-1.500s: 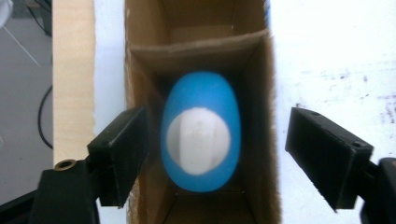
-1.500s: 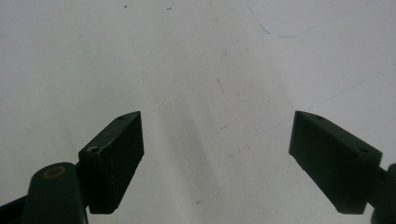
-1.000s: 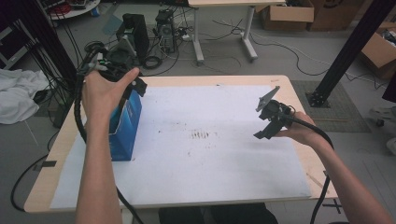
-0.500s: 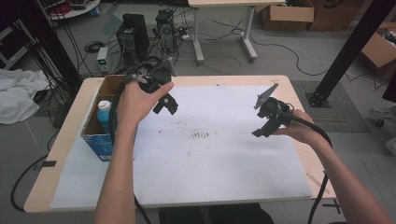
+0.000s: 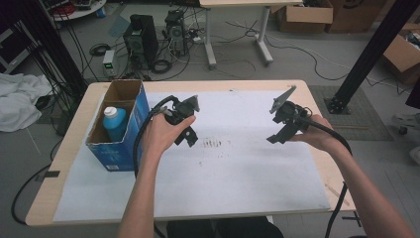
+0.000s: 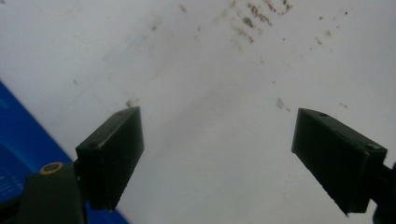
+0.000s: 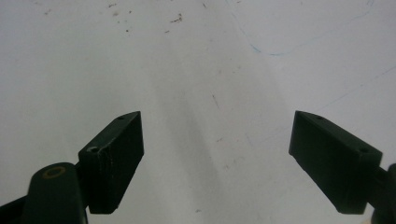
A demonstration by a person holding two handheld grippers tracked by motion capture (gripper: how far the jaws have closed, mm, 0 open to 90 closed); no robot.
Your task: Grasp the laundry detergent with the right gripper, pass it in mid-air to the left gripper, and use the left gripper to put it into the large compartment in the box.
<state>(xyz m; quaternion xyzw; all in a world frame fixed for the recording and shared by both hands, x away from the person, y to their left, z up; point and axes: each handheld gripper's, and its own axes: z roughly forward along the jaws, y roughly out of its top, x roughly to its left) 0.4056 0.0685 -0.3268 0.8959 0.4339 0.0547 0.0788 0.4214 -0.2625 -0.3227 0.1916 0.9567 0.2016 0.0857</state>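
A blue cardboard box [image 5: 121, 133] stands open-topped at the table's left side, with a blue bottle with a white cap [image 5: 114, 122] upright inside it. My left gripper [image 5: 188, 135] hovers over the white sheet just right of the box, open and empty. In the left gripper view its jaws stand wide apart above the paper [image 6: 219, 154], and the box's blue side [image 6: 18, 149] shows at the lower left. My right gripper [image 5: 278, 139] is held over the right part of the sheet, open with nothing between its jaws [image 7: 217, 163].
A white paper sheet [image 5: 233, 183] with brown smudges [image 5: 214, 144] covers most of the wooden table [image 5: 74, 144]. Beyond the far edge the floor holds computer towers [image 5: 141, 39], cables, a second table's legs and cardboard boxes. A black post [image 5: 369, 54] stands at the right.
My left hand let go of the blue box at the table's left and moved right, toward the sheet's middle. The box now stands free. My right gripper barely moved.
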